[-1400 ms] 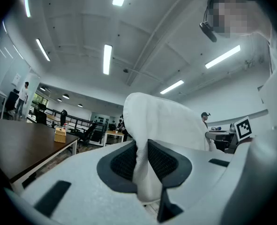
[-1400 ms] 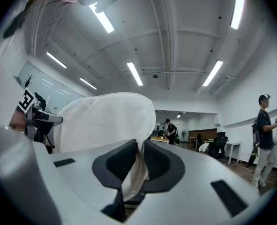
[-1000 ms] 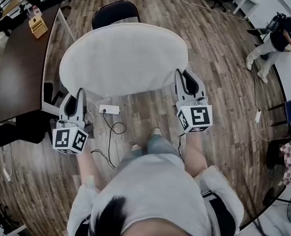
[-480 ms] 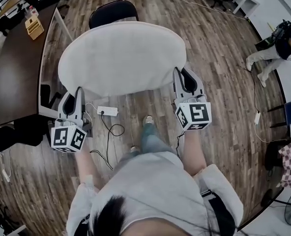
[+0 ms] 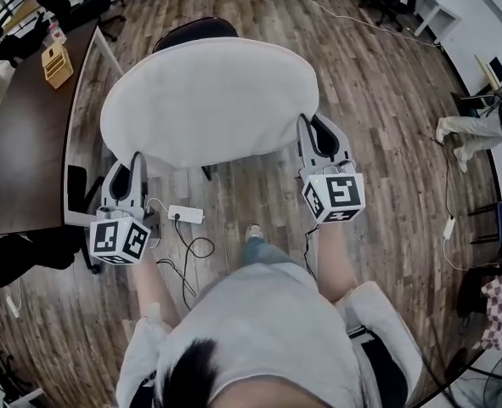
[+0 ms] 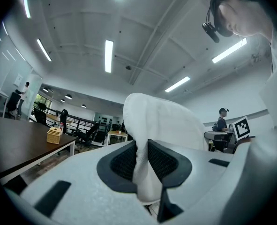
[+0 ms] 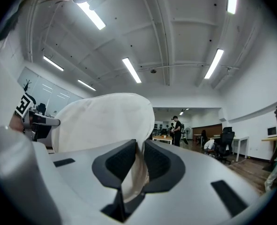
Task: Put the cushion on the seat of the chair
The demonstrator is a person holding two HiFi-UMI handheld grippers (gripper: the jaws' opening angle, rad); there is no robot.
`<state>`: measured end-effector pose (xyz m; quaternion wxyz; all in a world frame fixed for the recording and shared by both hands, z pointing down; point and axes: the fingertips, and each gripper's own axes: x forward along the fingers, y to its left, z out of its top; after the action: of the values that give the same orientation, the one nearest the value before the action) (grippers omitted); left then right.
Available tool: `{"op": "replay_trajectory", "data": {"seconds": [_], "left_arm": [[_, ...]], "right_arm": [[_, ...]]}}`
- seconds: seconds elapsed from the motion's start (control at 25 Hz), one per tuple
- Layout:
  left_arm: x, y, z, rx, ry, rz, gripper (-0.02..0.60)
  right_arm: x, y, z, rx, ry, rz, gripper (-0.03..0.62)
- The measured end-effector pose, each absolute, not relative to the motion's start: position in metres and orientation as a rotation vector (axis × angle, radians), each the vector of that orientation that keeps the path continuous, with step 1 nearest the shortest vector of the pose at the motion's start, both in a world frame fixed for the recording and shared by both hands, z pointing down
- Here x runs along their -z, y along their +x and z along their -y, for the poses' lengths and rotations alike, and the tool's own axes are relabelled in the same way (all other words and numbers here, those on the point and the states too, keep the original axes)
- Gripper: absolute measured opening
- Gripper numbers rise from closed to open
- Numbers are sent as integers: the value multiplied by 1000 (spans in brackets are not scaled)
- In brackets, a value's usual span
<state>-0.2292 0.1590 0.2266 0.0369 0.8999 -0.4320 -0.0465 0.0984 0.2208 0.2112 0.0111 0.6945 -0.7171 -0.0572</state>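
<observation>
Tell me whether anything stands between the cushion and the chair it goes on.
Nothing visible does. The cushion covers most of the chair from the head view. Only the chair's back shows past it, so the seat itself can't be checked.

The dark table (image 5: 21, 134) crowds the left, close beside the chair (image 5: 191, 31); a power strip (image 5: 185, 214) and cable (image 5: 201, 246) lie underfoot; open floor (image 5: 378, 126) lies to the right.
</observation>
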Motion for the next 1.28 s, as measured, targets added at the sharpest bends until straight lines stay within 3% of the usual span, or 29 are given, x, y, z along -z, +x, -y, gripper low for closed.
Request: {"op": "replay_trajectory", "data": {"seconds": [0.52, 1.28], "left_arm": [[-221, -154, -96, 113, 2750, 1384, 57], [-244, -108, 12, 56, 2735, 1302, 57]], "right_arm": [[-209, 176, -145, 160, 2152, 2301, 46], [-232, 220, -48, 70, 2174, 2241, 46]]}}
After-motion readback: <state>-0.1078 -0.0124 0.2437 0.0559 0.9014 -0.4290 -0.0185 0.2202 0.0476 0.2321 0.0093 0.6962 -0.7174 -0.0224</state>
